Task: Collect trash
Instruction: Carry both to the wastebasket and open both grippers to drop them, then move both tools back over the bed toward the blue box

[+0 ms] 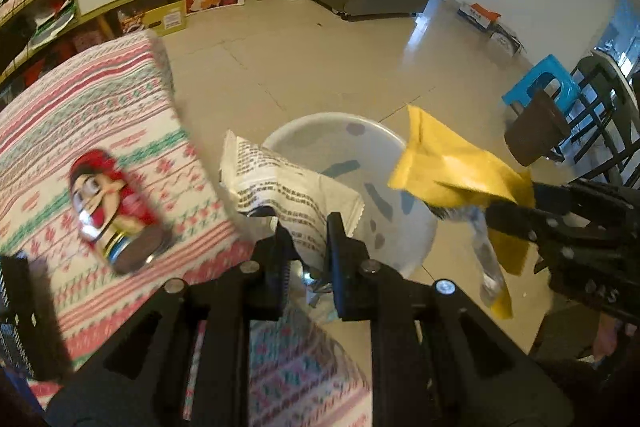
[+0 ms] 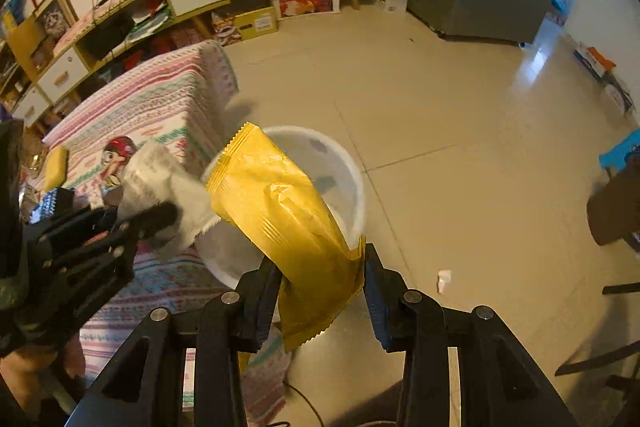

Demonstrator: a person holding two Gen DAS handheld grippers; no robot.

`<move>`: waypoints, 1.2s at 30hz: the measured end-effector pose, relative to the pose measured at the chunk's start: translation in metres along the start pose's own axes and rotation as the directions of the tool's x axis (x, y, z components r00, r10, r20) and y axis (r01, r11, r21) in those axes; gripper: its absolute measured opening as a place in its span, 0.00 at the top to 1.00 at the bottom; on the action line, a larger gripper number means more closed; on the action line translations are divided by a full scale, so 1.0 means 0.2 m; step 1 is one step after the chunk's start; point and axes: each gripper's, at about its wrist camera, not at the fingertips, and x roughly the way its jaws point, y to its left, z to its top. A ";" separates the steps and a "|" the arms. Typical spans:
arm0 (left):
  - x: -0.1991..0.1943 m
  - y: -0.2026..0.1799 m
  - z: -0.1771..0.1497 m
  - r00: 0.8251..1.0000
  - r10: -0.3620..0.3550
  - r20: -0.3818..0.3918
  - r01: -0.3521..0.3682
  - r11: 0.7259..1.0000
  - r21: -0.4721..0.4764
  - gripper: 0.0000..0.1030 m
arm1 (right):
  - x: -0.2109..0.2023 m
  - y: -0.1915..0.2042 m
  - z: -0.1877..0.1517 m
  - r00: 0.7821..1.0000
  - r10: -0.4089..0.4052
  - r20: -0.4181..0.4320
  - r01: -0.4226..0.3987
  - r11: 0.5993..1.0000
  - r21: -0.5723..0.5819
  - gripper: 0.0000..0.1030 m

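mario can [image 1: 114, 213] on patterned cloth [image 1: 92, 107] beside white bin [image 1: 340, 123]

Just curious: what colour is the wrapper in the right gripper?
Yellow wrapper, held in the right gripper; the right wrist view shows it best.

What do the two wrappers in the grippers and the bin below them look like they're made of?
White wrapper: thin plastic film, matte, printed with black text, zigzag-cut end. Yellow wrapper: glossy plastic or foil-lined film, judging by sharp creases, highlights and crimped seal. White bin: seemingly moulded plastic, smooth, slightly translucent wall with blue-grey patches.
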 end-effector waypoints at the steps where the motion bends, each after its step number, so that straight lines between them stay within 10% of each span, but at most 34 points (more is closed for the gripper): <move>1: 0.01 -0.01 0.00 1.000 0.005 0.005 -0.005 1.000 0.013 0.81 | 0.00 -0.02 0.00 1.000 -0.002 -0.003 0.002 1.000 0.006 0.61; 4: 0.03 -0.03 0.01 1.000 0.015 0.014 -0.016 0.999 0.039 0.78 | 0.00 -0.05 -0.01 1.000 -0.008 -0.008 0.008 1.000 0.020 0.61; 9: 0.01 -0.05 -0.01 0.997 0.056 0.051 -0.059 0.996 0.066 0.34 | 0.02 -0.06 -0.01 1.000 -0.006 -0.018 0.006 0.999 0.035 0.61; 27: -0.35 0.22 -0.16 0.991 0.107 0.081 -0.104 0.994 -0.033 0.19 | 0.18 0.10 0.07 0.999 -0.011 -0.036 0.012 0.999 0.040 0.57; 36: -0.47 0.32 -0.25 0.982 0.169 0.081 -0.162 0.983 -0.087 0.07 | 0.15 0.19 0.10 1.000 -0.022 0.004 0.021 0.999 0.028 0.27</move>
